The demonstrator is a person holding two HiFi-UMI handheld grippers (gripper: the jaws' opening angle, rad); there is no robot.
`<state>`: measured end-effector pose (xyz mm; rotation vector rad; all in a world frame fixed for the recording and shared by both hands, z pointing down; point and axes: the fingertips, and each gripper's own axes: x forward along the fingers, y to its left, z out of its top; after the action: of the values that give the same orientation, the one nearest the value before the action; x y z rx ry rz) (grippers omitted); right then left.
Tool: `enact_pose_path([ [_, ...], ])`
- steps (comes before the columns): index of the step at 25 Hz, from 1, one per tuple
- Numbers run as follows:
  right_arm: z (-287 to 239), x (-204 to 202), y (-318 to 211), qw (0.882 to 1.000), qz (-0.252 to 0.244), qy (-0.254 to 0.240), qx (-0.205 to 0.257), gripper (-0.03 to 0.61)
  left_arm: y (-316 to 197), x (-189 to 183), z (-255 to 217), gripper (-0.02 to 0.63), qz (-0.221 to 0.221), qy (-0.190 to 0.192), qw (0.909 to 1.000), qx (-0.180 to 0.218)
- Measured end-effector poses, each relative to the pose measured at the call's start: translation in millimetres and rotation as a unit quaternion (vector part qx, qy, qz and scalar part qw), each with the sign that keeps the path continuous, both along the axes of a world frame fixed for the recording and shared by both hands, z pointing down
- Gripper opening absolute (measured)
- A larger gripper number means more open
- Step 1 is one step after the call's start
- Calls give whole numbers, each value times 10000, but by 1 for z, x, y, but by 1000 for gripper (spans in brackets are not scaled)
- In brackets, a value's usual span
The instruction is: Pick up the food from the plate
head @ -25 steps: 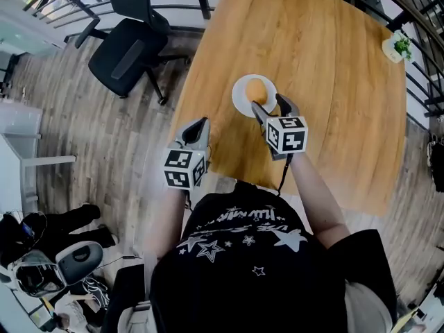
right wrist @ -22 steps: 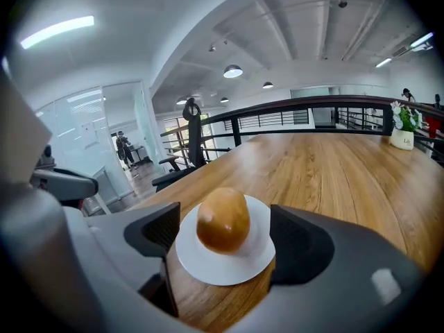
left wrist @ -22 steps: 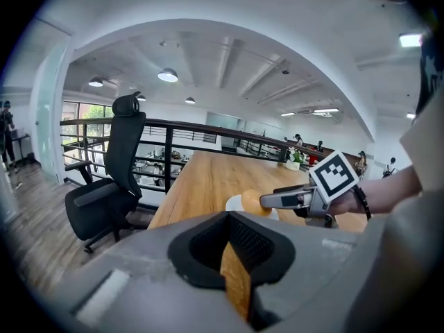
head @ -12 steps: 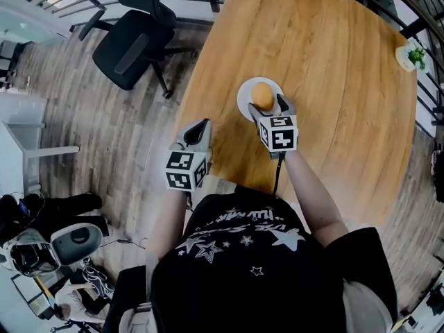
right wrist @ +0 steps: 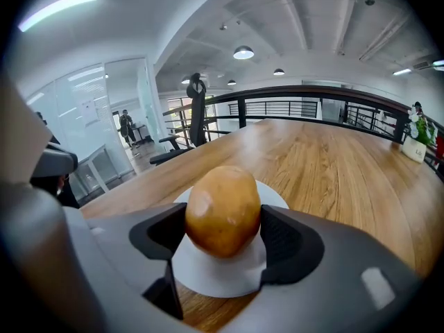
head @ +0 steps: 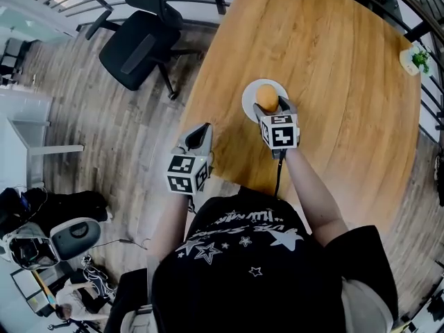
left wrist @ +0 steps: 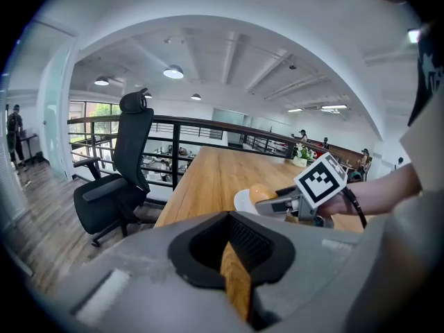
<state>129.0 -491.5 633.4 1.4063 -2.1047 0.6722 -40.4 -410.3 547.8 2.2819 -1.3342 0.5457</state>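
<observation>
A round golden-brown piece of food [head: 266,97] sits on a small white plate [head: 248,107] on the wooden table [head: 326,40]. My right gripper [head: 270,105] reaches onto the plate. In the right gripper view the food [right wrist: 223,210] fills the gap above the plate [right wrist: 222,275], and the closing jaws touch it on both sides. My left gripper [head: 200,132] hangs off the table's near left edge, shut, with nothing in it. In the left gripper view the food [left wrist: 259,192] shows far ahead.
A black office chair [head: 135,47] stands on the plank floor left of the table. A small potted plant [head: 416,60] sits at the table's far right corner. A dark railing runs behind the table. Bags and gear lie on the floor at lower left.
My right gripper moved forward onto the plate, and its jaws now stand on either side of the food. The left gripper has hardly moved.
</observation>
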Motion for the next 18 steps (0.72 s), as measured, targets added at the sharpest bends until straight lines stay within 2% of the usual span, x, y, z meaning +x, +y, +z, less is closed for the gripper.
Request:
enact_pose_path([
  [7, 0, 4, 14, 9997, -70, -96, -194, 330, 13, -5, 1, 2, -64, 85, 9999, 6],
  [18, -31, 3, 33, 9999, -14, -53, 86, 328, 29, -11, -11, 2, 10, 268, 9996, 134],
])
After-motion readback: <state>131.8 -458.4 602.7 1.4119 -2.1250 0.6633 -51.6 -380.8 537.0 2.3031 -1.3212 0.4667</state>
